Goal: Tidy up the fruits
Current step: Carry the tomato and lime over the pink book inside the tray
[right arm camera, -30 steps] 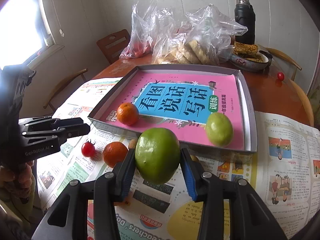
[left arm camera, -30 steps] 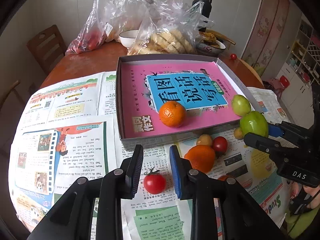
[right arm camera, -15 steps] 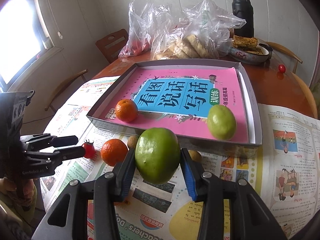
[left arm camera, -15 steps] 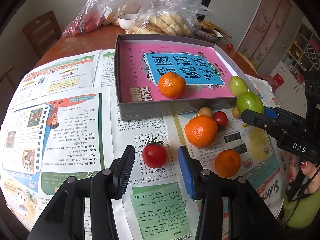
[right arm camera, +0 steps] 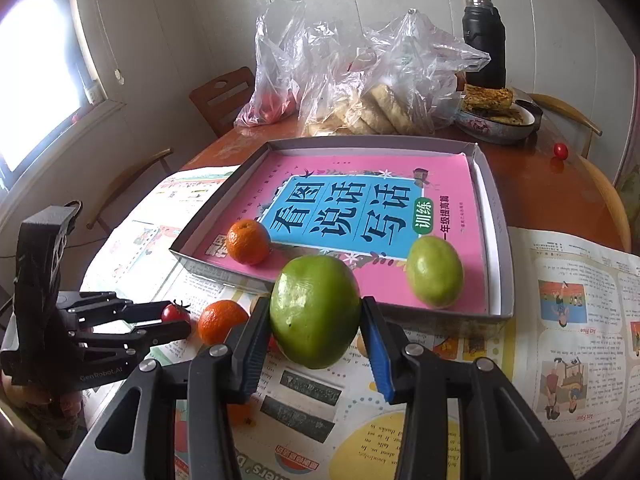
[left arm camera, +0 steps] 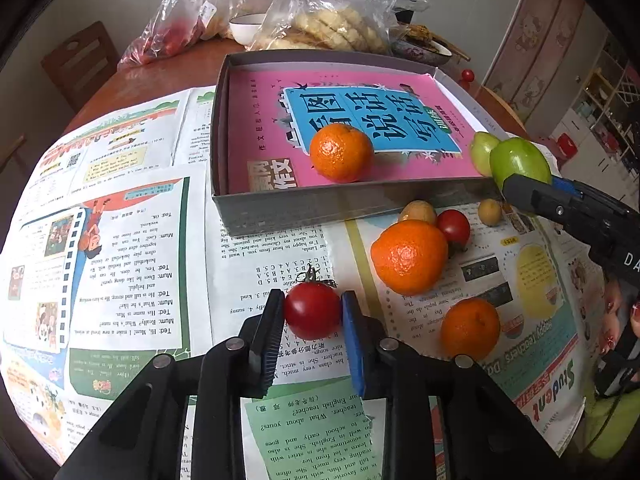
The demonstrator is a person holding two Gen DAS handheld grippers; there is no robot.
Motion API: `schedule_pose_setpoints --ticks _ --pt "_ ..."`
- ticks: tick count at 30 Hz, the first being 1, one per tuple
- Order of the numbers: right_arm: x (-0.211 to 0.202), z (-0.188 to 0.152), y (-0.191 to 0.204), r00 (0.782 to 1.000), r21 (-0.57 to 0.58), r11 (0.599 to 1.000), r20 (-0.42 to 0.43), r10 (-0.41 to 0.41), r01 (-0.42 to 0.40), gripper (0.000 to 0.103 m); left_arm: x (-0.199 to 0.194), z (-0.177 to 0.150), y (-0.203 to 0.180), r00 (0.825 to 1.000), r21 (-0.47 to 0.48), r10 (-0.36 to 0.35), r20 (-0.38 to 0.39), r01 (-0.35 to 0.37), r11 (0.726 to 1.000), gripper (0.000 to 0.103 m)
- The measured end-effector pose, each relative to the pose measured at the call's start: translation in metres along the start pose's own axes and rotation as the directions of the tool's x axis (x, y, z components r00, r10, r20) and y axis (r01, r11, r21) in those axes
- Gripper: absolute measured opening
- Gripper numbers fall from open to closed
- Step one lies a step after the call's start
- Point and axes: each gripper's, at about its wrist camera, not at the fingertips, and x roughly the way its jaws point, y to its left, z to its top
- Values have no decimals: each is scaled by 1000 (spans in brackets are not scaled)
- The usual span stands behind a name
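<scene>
My left gripper (left arm camera: 313, 312) is shut on a small red tomato (left arm camera: 312, 310) that rests on the newspaper; it also shows in the right wrist view (right arm camera: 175, 313). My right gripper (right arm camera: 316, 312) is shut on a big green fruit (right arm camera: 315, 310) and holds it just in front of the grey box tray (right arm camera: 502, 240). In the tray lie an orange (left arm camera: 341, 152) and a second green fruit (right arm camera: 434, 272). Two oranges (left arm camera: 409, 257) (left arm camera: 470, 328), a red tomato (left arm camera: 453, 227) and two small yellowish fruits (left arm camera: 418, 212) lie on the newspaper.
Plastic bags with food (right arm camera: 360, 80), a black flask (right arm camera: 483, 40) and a dish (right arm camera: 496, 116) stand behind the tray. A small red fruit (right arm camera: 560, 150) lies on the bare wood table at the far right. Chairs stand around the table.
My left gripper moved forward around the small tomato and closed on it. My right gripper carried the green fruit a little closer to the tray's front edge.
</scene>
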Motion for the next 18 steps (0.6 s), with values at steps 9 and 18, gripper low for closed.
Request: schedule_pose_setpoints --ticks 9,18 --pt "6 11 -5 1000 3 1000 14 -4 4 45 -17 13 2 999 -24 -4 54 5 1000 29" --pt "27 24 -11 1000 6 1000 4 -17 17 45 -23 56 12 991 -63 30 128 -23 998 29"
